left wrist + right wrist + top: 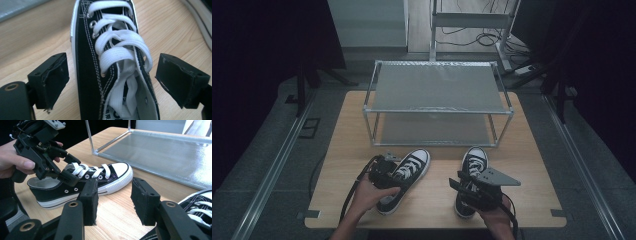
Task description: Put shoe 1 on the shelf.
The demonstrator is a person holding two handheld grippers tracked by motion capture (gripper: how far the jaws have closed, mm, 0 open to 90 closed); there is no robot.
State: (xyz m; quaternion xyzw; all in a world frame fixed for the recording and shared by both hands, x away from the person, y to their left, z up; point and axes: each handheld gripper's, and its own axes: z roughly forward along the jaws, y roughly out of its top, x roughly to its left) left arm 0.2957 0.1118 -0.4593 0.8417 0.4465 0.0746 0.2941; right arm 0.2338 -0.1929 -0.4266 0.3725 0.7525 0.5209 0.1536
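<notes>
Two black canvas sneakers with white laces and toe caps lie on the wooden table (pixel 437 200). The left shoe (pixel 414 165) (pixel 87 62) (pixel 72 191) points toward the rack, slightly angled. My left gripper (pixel 388 172) (pixel 112 75) (pixel 70 168) is open and straddles that shoe over its laces; both pads (pixel 53 75) stand clear of its sides. The right shoe (pixel 474 161) (pixel 200 205) lies beside it. My right gripper (pixel 462 186) (pixel 113 200) hovers above the right shoe's heel end, open, with bare table showing between its jaws.
A two-level metal rack (pixel 437 87) (pixel 162 152) with grey shelves stands at the table's far half, both shelves bare. A strip of wood separates the shoes from the rack. A person's hand (pixel 15 160) holds the left gripper. Dark floor surrounds the table.
</notes>
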